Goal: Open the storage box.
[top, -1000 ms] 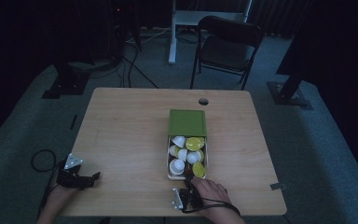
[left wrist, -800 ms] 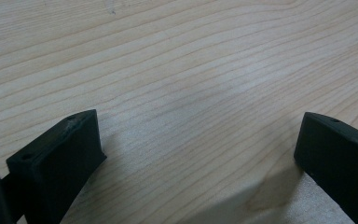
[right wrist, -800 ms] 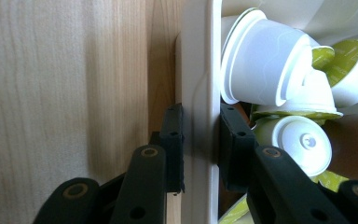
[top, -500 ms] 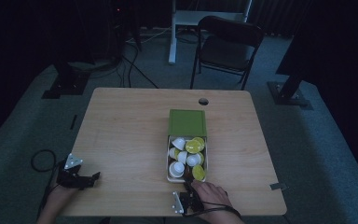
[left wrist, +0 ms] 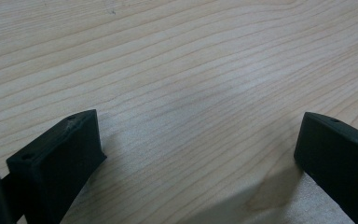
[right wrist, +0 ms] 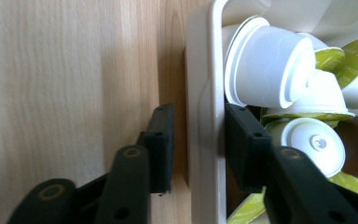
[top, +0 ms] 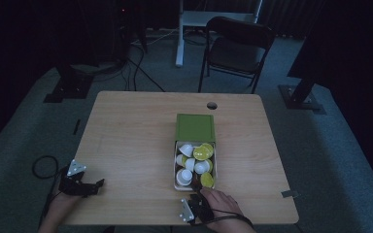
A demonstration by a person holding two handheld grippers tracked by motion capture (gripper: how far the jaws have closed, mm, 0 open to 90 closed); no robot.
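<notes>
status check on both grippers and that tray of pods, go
Left gripper open, idle on bare table. Right gripper straddles tray wall, jaws just eased apart. Pods crowd inner jaw.

Dim lab, stand bases (top: 68, 87), cables (top: 143, 73), carpet (top: 330, 160)

The left claw (top: 93, 186) sits at the near left corner of the surface (top: 136, 141), held by the left hand (top: 58, 206), whose forearm comes in from the bottom edge. In its own view the two black jaws stand wide apart with nothing between them, low over the wood.

The right claw (right wrist: 193, 144) lies at the near edge, gripped by the right hand (top: 221, 204). Its jaws have just been opening and straddle a thin white wall; one seems to stand just clear of it, though shadow makes the gap hard to judge.
</notes>
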